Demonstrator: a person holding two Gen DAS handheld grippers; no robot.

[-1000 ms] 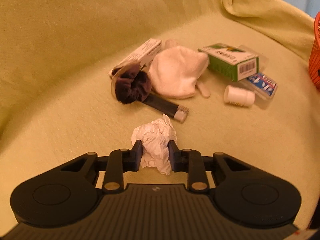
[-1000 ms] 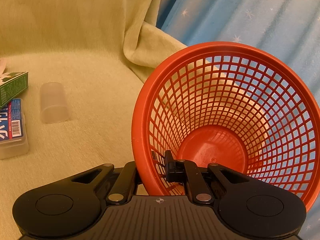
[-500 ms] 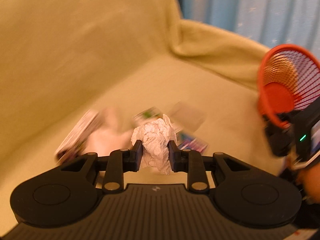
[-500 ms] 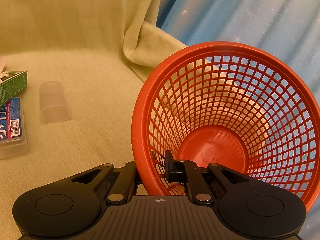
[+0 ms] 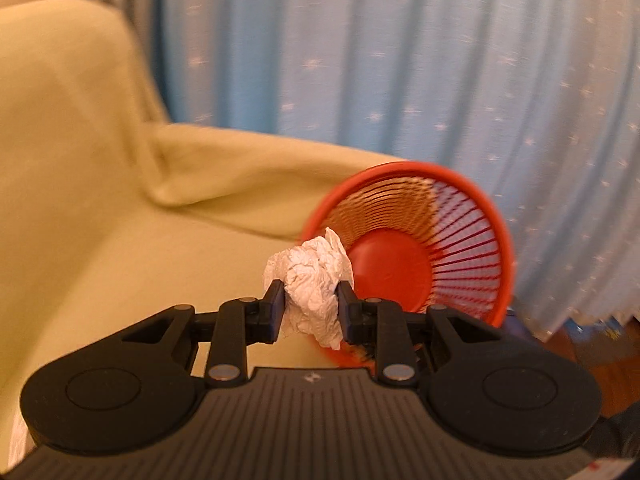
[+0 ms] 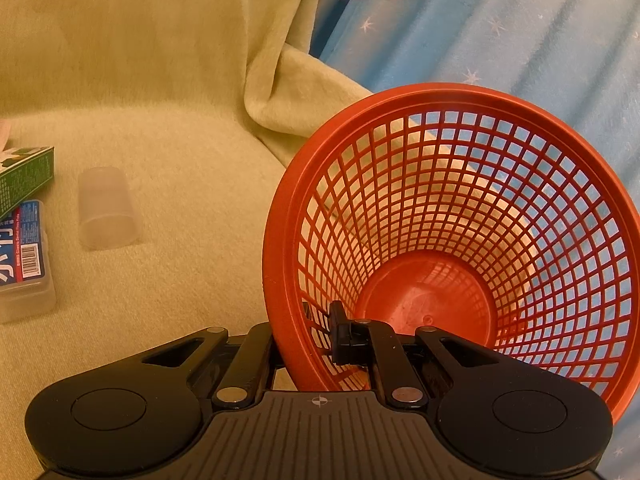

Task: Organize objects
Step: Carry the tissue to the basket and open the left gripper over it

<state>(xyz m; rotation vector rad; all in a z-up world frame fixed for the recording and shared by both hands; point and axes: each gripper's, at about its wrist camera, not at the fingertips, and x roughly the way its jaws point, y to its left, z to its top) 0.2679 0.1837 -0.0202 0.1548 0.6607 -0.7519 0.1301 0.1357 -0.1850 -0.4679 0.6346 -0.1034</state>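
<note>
Motion-blurred: red mesh plastic basket (image 5: 412, 248). Cropped at frame's left edge: green cardboard box (image 6: 24, 178), clear lidded plastic case (image 6: 24, 260).

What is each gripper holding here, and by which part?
The left gripper pinches the crumpled white paper ball across its lower middle. The right gripper clamps the red mesh basket by its near wall, just below the rim.

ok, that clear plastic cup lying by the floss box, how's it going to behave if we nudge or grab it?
The clear cup lies on its side on the yellow blanket, so a sideways nudge will probably roll it, though the soft fabric should slow it. It looks thin-walled and empty, so likely light and apt to flex under a squeeze. The smooth plastic may slip between the pads.
</note>
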